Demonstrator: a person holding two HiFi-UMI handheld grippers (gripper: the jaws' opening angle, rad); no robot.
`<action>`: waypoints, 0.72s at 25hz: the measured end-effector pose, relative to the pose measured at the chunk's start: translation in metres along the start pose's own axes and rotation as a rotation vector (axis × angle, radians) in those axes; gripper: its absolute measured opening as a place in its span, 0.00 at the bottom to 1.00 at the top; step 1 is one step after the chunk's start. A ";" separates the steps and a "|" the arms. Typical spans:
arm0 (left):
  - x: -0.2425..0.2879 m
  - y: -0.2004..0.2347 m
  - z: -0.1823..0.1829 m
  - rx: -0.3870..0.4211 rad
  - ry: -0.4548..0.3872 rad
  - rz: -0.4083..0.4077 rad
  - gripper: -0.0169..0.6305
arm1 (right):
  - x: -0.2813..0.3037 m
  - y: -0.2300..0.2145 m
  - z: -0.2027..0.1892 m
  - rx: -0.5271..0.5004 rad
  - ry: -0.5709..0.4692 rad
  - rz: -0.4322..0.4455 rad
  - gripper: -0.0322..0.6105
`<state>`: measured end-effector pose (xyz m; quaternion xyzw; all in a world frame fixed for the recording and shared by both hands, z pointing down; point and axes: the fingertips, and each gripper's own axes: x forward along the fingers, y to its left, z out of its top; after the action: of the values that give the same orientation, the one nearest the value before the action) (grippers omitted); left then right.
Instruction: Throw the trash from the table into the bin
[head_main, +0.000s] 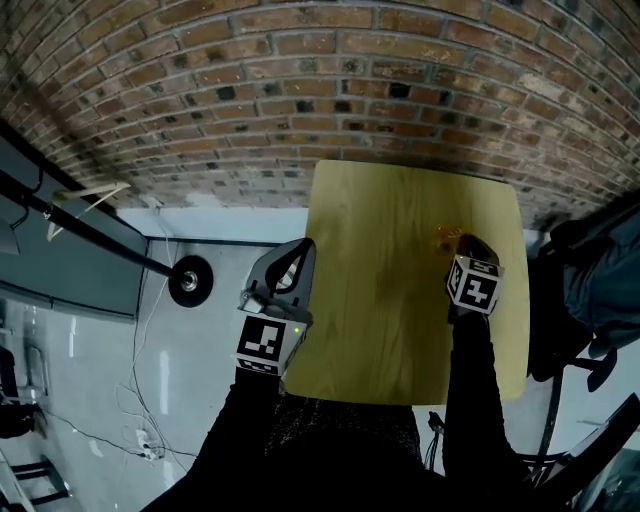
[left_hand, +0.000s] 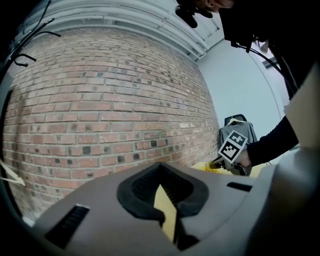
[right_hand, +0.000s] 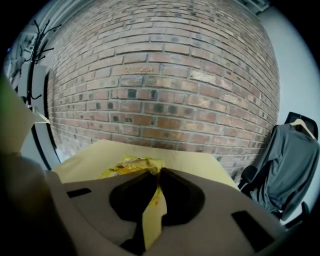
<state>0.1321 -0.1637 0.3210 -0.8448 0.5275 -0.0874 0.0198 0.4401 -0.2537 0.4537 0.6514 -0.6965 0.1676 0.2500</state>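
Observation:
A crumpled yellow wrapper (head_main: 446, 237) is pinched in my right gripper (head_main: 462, 242) over the far right part of the wooden table (head_main: 390, 320). In the right gripper view the wrapper (right_hand: 129, 166) sticks out ahead of the shut jaws of the right gripper (right_hand: 158, 173), just above the tabletop. My left gripper (head_main: 300, 247) hangs at the table's left edge, and in its own view the left gripper (left_hand: 160, 166) has its tips together with nothing in them. That view also catches the right gripper (left_hand: 221, 162) with the wrapper (left_hand: 209, 167). No bin is in sight.
A brick wall (head_main: 300, 90) runs behind the table. A dark chair with a grey jacket (right_hand: 292, 160) stands right of the table. A black round stand base (head_main: 190, 281) and cables (head_main: 140, 420) lie on the pale floor to the left.

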 end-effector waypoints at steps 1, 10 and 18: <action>-0.010 0.008 0.000 0.000 -0.003 0.007 0.04 | -0.003 0.015 0.002 -0.006 -0.006 0.012 0.11; -0.100 0.075 -0.010 -0.026 -0.028 0.098 0.04 | -0.038 0.148 0.015 -0.041 -0.046 0.107 0.10; -0.175 0.134 -0.019 -0.030 -0.049 0.146 0.04 | -0.069 0.257 0.023 -0.071 -0.082 0.174 0.10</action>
<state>-0.0648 -0.0649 0.3002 -0.8061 0.5885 -0.0569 0.0264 0.1842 -0.1853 0.4196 0.5854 -0.7657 0.1368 0.2287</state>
